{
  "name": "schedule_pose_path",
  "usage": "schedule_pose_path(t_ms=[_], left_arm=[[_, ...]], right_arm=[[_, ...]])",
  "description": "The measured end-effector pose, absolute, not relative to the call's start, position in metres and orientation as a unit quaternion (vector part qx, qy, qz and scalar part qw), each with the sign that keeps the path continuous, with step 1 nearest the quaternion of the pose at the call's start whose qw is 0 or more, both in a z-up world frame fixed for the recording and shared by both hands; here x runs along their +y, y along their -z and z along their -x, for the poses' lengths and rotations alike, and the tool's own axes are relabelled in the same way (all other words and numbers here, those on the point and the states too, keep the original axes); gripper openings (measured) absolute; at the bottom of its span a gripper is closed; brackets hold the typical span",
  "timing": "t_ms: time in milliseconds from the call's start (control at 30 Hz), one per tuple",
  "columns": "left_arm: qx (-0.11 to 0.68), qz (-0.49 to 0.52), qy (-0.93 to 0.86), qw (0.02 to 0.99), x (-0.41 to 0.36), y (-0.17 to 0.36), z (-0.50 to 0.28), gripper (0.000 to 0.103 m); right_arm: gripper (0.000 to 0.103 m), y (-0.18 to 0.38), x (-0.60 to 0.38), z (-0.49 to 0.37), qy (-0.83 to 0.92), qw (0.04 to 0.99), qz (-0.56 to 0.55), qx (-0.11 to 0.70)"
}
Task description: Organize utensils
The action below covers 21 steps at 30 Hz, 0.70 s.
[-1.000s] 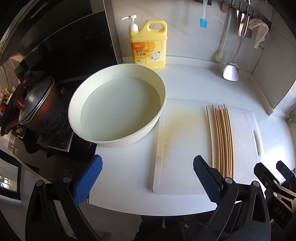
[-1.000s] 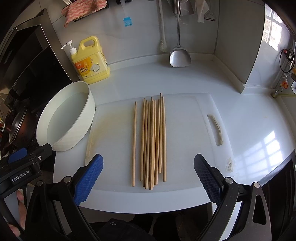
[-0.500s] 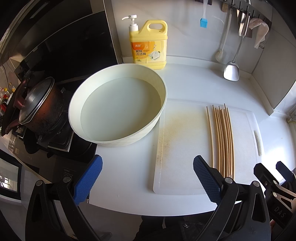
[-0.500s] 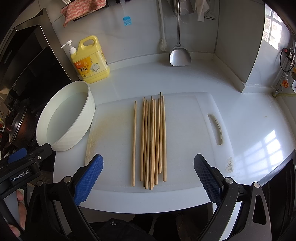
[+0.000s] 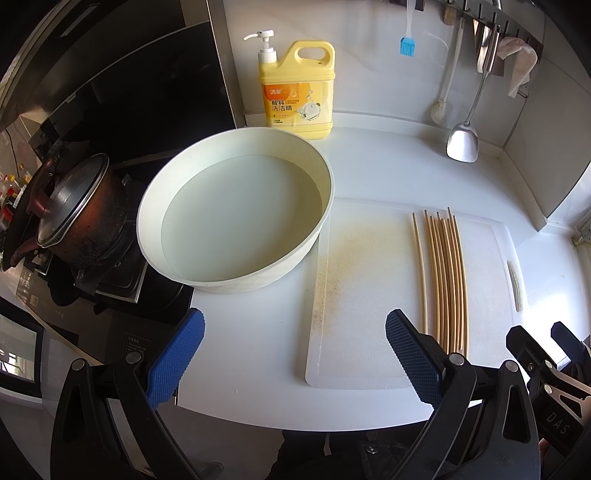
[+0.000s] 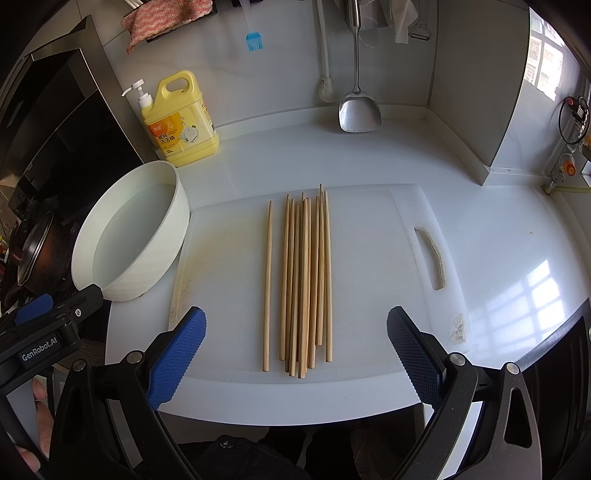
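Chopsticks (image 6: 301,280) lie in a loose bundle on the white cutting board (image 6: 369,266), running lengthwise away from you, with one single stick (image 6: 267,284) lying apart just to the left of the rest. Your right gripper (image 6: 295,345) hovers over the near edge of the board with its jaws spread wide and nothing between them, the blue pads (image 6: 177,354) flanking the near ends of the chopsticks without touching them. Your left gripper (image 5: 293,354) is likewise wide open and empty, poised above the counter (image 5: 240,350) at the board's left edge. Just beyond it, the round white basin (image 5: 236,214) holds water and sits touching the left side of the board, partly over the edge of the stove, where a dark lidded pot (image 5: 74,218) stands. Behind the basin a yellow detergent bottle (image 5: 297,94) with a pump stands against the wall. On the wall rail hang a metal spatula (image 6: 358,107), a blue silicone brush (image 6: 254,38) and a cloth (image 6: 166,18).
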<state>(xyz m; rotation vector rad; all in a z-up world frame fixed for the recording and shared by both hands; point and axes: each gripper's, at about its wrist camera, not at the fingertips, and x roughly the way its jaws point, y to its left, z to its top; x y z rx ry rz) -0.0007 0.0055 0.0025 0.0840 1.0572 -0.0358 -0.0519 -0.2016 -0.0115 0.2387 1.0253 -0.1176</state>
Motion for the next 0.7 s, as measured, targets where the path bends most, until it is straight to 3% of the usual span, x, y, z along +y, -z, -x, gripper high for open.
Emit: schedule_pose_path(t_ms=[700], left_arm=[[0.504, -0.041, 0.018, 0.862, 0.0050, -0.0023, 0.0000, 0.097]], right_arm=[[0.094, 0.0122, -0.2017, 0.0510, 0.056, 0.863, -0.114, 0.490]])
